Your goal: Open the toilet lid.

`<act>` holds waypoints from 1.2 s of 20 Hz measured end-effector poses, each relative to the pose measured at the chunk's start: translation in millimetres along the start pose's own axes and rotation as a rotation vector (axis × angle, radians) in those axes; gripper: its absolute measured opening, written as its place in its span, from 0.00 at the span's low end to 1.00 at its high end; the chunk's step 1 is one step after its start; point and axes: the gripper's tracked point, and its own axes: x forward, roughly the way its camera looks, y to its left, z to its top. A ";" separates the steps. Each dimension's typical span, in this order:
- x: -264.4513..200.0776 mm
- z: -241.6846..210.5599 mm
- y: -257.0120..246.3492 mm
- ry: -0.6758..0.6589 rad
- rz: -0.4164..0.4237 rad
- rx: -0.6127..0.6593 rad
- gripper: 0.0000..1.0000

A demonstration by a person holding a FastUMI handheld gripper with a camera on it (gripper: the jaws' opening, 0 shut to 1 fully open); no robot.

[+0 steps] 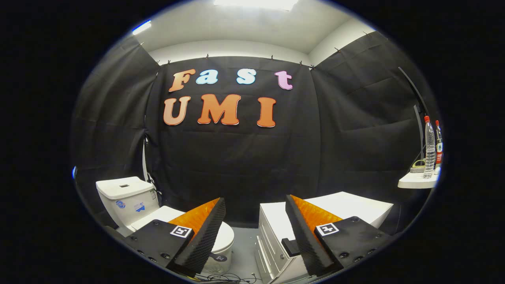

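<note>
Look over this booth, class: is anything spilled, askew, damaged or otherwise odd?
Nothing stands out. The toilet lid lies shut, both bottles stand upright on the shelf, and loose cables lie on the floor. The hand-held gripper hangs open above.

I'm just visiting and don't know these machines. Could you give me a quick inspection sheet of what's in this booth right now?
Surface: grey floor between toilet and cabinet.
Job's things: white toilet, lid down, partly hidden behind one claw finger.
Clutter: two bottles and a small object on a white shelf.
Claw: claw open, fingers spread, holding nothing, well short of the lid.
Cables: dark wires on the floor by the toilet base.
Surroundings: white cabinet with drawers beside the toilet; black cloth walls; ceiling light.
</note>
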 end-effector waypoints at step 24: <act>10.3 20.0 47.0 -0.057 0.029 0.000 0.98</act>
